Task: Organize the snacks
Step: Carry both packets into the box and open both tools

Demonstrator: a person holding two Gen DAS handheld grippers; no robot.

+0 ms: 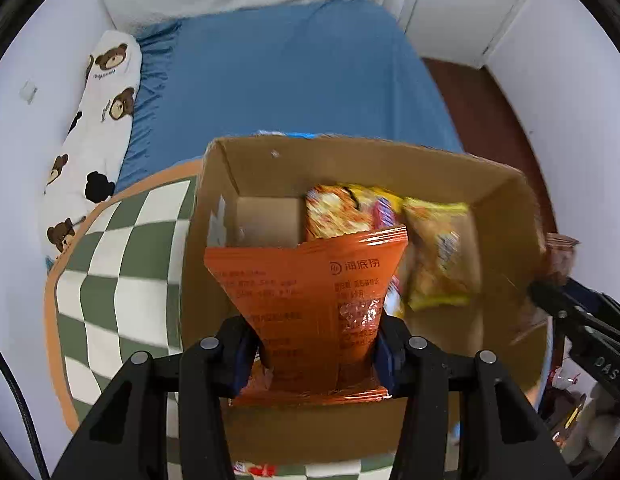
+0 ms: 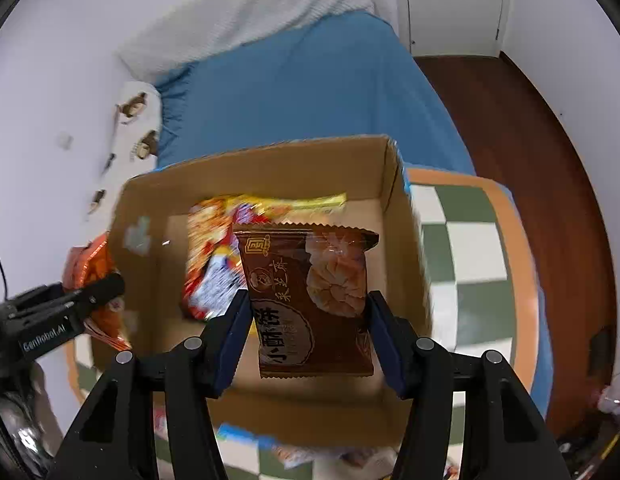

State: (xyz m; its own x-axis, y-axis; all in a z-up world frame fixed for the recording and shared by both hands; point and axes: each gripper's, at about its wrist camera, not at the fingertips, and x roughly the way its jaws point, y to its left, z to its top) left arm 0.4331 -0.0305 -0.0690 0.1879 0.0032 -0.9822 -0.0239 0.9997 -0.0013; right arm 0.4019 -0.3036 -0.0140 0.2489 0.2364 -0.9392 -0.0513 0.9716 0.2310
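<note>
My left gripper point(image 1: 316, 354) is shut on an orange snack packet point(image 1: 310, 292), held above the near part of an open cardboard box point(image 1: 213, 184). Yellow and orange snack bags point(image 1: 438, 256) lie on the box floor. My right gripper point(image 2: 307, 334) is shut on a brown pastry packet point(image 2: 310, 300), also held over the cardboard box point(image 2: 394, 200), with colourful snack bags point(image 2: 213, 248) below it. The left gripper with its orange packet point(image 2: 89, 276) shows at the left edge of the right wrist view, and the right gripper point(image 1: 570, 312) shows at the right edge of the left wrist view.
The box stands on a green-and-white checked mat point(image 1: 109, 264) with an orange border, at the end of a blue bed point(image 1: 289, 76). A bear-print pillow point(image 1: 97, 128) lies along the wall. Dark wooden floor point(image 2: 530, 128) runs to the right. Loose snack packets point(image 2: 293, 454) lie near the box's front.
</note>
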